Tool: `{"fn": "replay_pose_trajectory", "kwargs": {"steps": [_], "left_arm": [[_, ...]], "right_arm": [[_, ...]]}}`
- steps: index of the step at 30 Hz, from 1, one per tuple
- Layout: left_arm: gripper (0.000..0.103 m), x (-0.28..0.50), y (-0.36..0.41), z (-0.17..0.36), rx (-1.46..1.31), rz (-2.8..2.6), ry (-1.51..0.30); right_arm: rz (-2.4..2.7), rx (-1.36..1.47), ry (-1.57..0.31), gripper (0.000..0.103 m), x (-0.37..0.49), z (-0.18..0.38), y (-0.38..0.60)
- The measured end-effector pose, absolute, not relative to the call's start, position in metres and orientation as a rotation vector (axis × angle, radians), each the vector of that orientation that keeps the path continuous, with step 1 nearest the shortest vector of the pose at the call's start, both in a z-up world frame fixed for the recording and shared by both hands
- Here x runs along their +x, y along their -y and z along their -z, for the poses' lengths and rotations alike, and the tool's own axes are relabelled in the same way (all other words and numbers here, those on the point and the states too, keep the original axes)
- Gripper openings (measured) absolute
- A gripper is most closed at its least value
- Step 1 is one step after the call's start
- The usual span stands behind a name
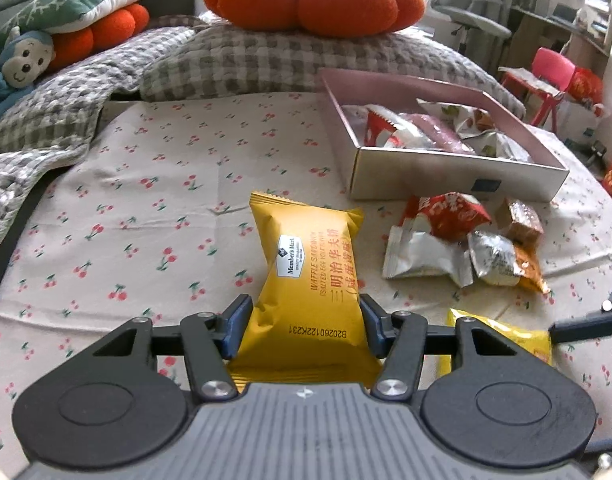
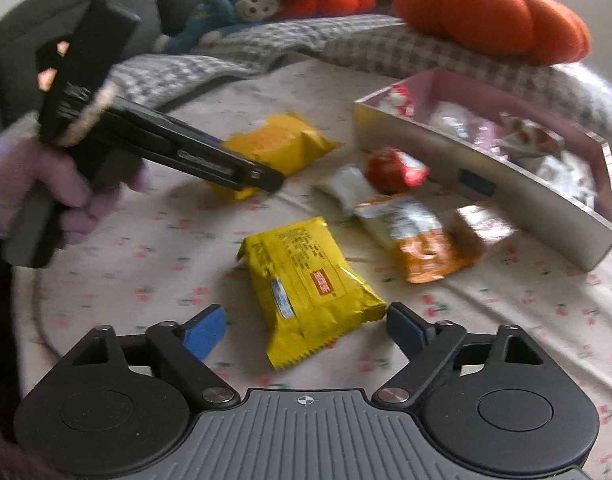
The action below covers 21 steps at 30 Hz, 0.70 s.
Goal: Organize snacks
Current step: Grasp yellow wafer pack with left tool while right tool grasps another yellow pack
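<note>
On a bed spread with a cherry-print sheet [image 1: 145, 200], the left gripper [image 1: 306, 320] has its blue-padded fingers [image 1: 237, 320] closed on the lower part of a yellow foil waffle-sandwich packet [image 1: 310, 264], which stands upright between them with the wrapper pinched inward at the grip. The right gripper [image 2: 306, 330] hangs with its fingers spread wide and holding nothing, either side of the near end of a second yellow foil packet [image 2: 306, 284] lying flat on the sheet. To the far right sits an open, pink-lined rectangular cardboard box [image 1: 458, 178] already holding several wrapped snacks; a small heap of red, white, silver and orange snack wrappers [image 1: 462, 244] lies just in front of its near wall.

The risks look modest but real: the soft, air-filled packet could slip or swivel in the pinch on its way to the box, and a tighter squeeze might crush the wafer inside. The two grippers work near each other, so a hurried reach by the right one could knock the left.
</note>
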<state>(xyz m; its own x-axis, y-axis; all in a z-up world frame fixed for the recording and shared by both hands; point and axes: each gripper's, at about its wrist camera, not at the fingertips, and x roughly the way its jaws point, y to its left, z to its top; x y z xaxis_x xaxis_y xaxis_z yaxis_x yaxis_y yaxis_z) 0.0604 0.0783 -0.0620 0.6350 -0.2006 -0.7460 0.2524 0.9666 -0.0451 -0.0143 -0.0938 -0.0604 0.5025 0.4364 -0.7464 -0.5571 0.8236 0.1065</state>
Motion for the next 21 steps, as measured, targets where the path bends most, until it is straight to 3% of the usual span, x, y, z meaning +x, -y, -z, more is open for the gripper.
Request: {"fn": "replay_pose_trajectory", "kwargs": {"steps": [21], "left_arm": [[0.058,0.062,-0.082,0.064,0.05,0.233,-0.842]], "right_arm": [[-0.569,-0.248,-0.804,0.085,-0.01,0.067,0.065]]}}
